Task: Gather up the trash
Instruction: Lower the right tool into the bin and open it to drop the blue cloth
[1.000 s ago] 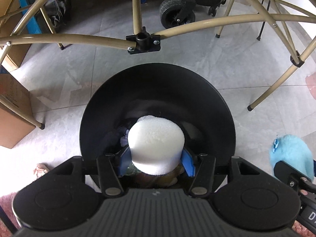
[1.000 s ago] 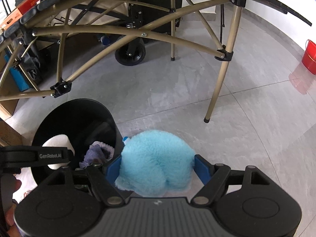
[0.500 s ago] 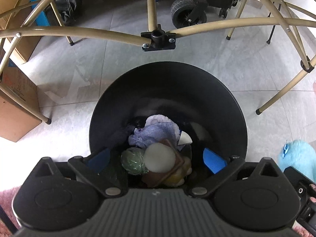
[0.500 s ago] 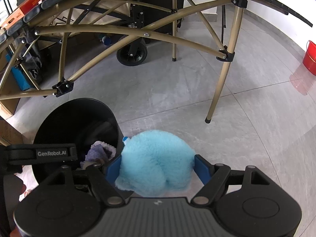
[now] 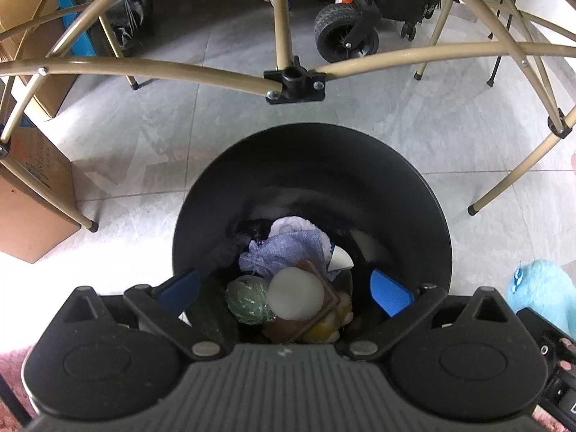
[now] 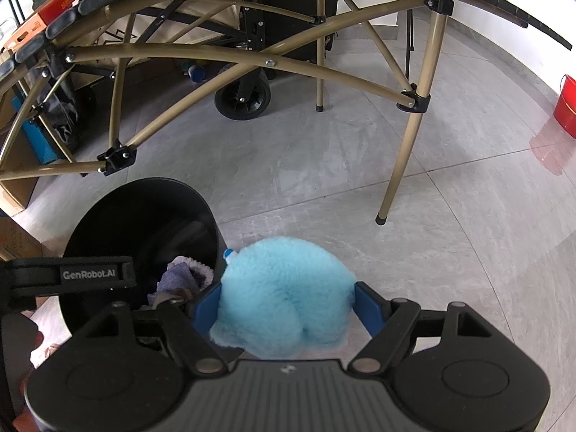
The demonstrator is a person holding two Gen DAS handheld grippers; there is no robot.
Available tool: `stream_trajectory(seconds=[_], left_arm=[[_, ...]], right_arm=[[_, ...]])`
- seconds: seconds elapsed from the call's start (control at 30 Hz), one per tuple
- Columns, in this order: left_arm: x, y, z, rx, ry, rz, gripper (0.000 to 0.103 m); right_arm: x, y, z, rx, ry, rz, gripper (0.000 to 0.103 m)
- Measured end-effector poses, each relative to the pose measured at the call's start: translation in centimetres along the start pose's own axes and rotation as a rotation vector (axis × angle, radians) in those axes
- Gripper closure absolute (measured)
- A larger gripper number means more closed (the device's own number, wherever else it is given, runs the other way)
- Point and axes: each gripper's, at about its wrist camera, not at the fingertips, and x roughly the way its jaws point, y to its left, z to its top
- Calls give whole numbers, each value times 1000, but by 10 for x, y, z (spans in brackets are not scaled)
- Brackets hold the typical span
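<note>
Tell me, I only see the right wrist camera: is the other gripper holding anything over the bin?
Observer: No. The left gripper has just opened its jaws wide, and nothing is between them.
Operator: So what's on top in the bin?
Observer: A white foam disc lies on top of the pile inside the bin, partly on a brown square thing.
</note>
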Motion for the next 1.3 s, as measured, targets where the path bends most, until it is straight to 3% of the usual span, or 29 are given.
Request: stream_trajectory(seconds=[0.3, 0.63, 1.03, 1.3], left_arm=[[-29, 22, 1, -16, -71, -4, 0], [-71, 72, -3, -61, -156, 28, 0], [-105, 134, -1, -123, -193, 76, 0], [-114, 147, -1, -164, -196, 29, 0]], right_arm=[[-8, 17, 5, -34, -30, 39, 26], [-8, 69, 17, -120, -59, 97, 26], [14, 133, 22, -182, -13, 120, 26], [31, 150, 20, -185, 12, 124, 24]])
